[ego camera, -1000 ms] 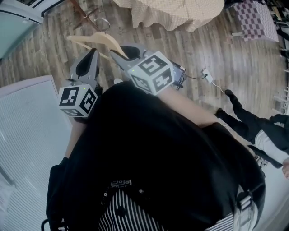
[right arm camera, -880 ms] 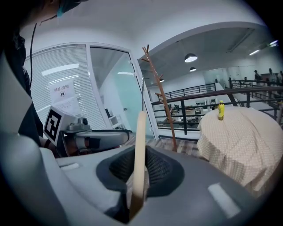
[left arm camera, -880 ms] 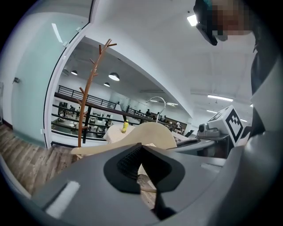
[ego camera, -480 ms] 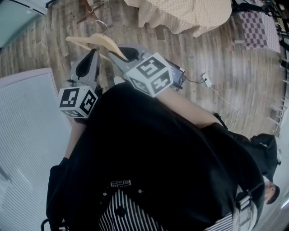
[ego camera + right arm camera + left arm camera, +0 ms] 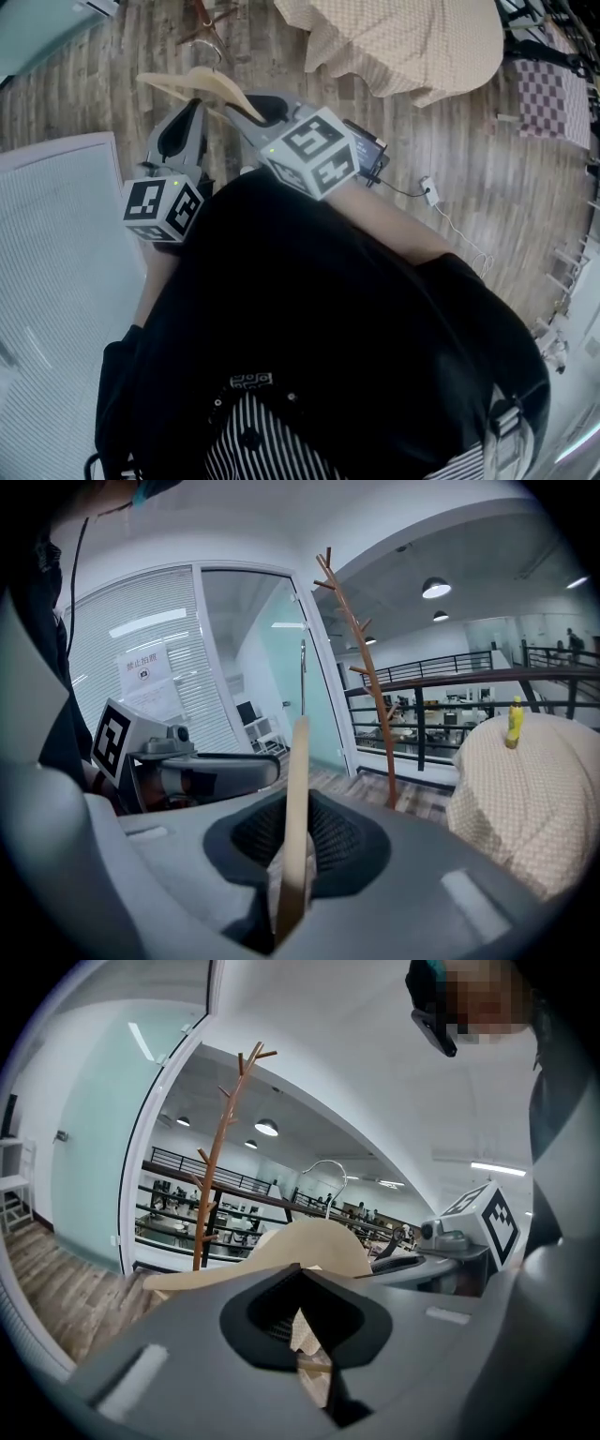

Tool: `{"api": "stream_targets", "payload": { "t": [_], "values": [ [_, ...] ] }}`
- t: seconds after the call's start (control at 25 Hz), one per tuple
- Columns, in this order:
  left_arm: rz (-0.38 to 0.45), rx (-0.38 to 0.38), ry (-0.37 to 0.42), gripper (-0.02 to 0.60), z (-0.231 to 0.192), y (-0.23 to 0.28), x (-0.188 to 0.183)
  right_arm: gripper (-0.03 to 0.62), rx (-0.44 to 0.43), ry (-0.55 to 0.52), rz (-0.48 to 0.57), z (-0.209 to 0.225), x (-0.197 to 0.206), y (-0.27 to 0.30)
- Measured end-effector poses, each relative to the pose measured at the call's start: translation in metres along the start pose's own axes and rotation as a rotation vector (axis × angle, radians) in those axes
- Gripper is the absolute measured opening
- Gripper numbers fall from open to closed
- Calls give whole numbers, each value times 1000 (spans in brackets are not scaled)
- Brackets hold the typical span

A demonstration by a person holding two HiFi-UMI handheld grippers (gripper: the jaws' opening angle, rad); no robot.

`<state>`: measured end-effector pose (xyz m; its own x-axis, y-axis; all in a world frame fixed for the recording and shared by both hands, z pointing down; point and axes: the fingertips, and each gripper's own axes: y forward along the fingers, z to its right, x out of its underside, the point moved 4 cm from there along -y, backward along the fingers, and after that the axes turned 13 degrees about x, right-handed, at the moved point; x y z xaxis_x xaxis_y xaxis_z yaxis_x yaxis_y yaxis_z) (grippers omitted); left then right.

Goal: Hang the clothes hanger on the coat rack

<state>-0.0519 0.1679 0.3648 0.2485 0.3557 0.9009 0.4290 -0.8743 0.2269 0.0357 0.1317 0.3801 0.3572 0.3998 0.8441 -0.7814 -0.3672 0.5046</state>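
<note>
Right hand-held gripper (image 5: 239, 109) clamped the hanger (image 5: 202, 82), likely light and stiff, by one arm; left hand-held gripper (image 5: 196, 107), at 9 o'clock, was closed empty.

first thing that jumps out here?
The wooden hanger is clamped edge-on in the right gripper, at the top of the head view. Beyond it, in the right gripper view, a tall brown coat rack stands by the glass wall with nothing on its pegs. A table under checked cloth is at its right.

Right hand-held gripper (image 5: 292, 874): jaws clamped on the edge-on clothes hanger (image 5: 298, 780)
Coat rack (image 5: 367, 696): upright beyond, apart from it
</note>
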Motion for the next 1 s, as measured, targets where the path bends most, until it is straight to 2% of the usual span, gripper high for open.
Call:
{"api": "stream_targets", "payload": {
  "t": [0.28, 0.68, 1.0],
  "values": [
    [33, -44, 23, -2, -32, 55, -34, 58, -47, -28, 14, 49, -43, 35],
    [34, -123, 24, -2, -53, 132, -78, 58, -113, -64, 23, 114, -93, 62],
    [51, -192, 20, -2, -60, 163, -75, 60, -176, -90, 14, 146, -94, 77]
  ]
}}
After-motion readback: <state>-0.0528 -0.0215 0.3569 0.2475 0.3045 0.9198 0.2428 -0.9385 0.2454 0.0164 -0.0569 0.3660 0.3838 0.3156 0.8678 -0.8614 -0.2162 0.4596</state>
